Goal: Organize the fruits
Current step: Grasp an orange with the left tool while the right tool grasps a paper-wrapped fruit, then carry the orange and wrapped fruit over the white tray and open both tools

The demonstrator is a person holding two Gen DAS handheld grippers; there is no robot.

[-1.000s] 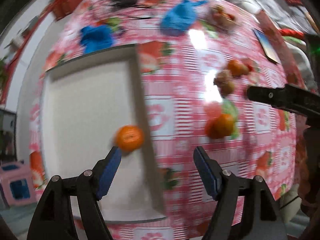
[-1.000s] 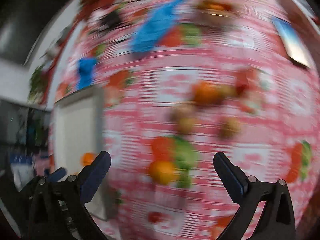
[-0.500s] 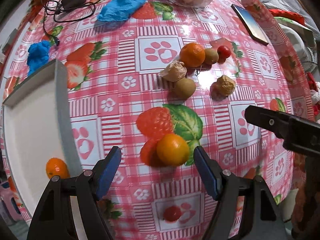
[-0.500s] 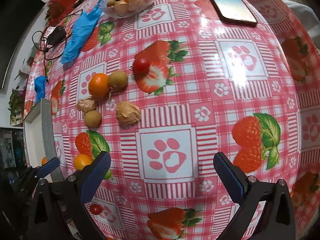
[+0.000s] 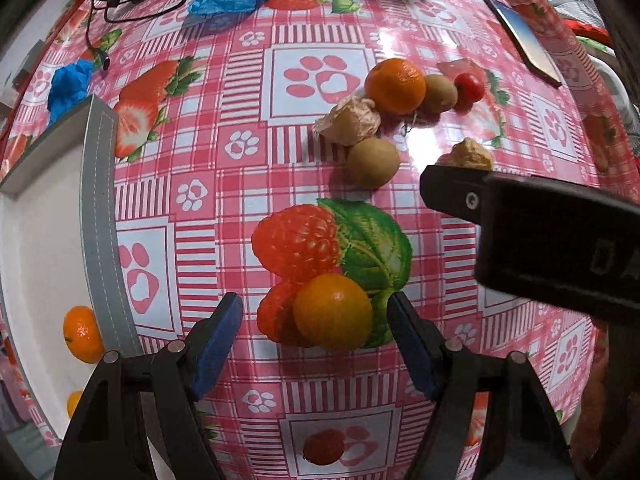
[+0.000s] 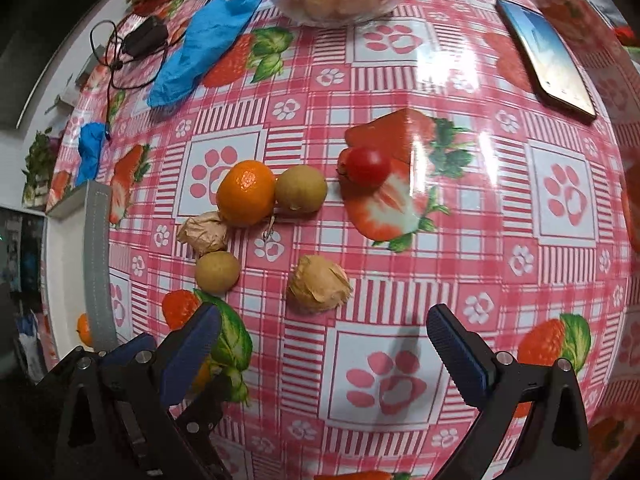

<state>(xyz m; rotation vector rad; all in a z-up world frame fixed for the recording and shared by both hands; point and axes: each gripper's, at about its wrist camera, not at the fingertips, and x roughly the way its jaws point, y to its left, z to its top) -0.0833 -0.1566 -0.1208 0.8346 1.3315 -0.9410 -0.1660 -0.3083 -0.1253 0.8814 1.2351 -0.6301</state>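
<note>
The left claw (image 5: pixel 315 340) stood open, pointing down, with a small orange fruit (image 5: pixel 333 311) on the counter (image 5: pixel 248 184) between its blue pads, untouched. Left of it, the white tray (image 5: pixel 98 216) held a mandarin (image 5: pixel 82 334). The right claw (image 6: pixel 323 344) gaped open and empty, a papery husked fruit (image 6: pixel 318 283) just ahead.

Both views sharp, bright overhead light. White glare patches on glossy tablecloth (image 5: pixel 424 136); short soft shadows under fruit. Strong fisheye bulge, corners vignette to black.
</note>
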